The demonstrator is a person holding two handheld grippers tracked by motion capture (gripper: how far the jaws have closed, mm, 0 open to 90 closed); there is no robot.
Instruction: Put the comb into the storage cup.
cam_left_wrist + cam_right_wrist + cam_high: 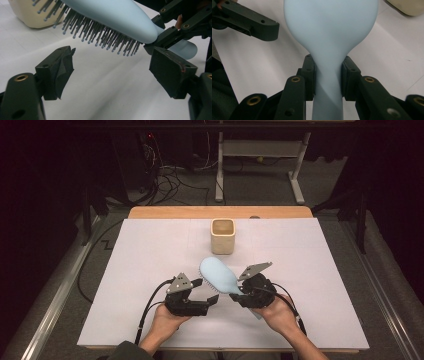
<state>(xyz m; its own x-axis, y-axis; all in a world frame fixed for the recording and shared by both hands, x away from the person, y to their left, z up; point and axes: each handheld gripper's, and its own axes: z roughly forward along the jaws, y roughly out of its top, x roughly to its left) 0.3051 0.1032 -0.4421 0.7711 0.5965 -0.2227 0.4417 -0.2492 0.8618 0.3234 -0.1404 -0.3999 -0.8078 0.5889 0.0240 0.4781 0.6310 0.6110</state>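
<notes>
While right tongs (327, 75) clamp one hairbrush (219, 275), one cup (222, 236) stands

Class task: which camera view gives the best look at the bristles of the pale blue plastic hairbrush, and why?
The left gripper view: the dark, ball-tipped bristles show in close rows under the pale blue plastic hairbrush. The high view shows them as a small dark fringe along the brush head's edge. The right gripper view shows the brush's smooth back, its neck clamped in the right claw.

A white sheet (150, 285) is covering the wooden table (220, 212); a cream square cup (222, 236) is standing on it toward twelve o'clock.
</notes>
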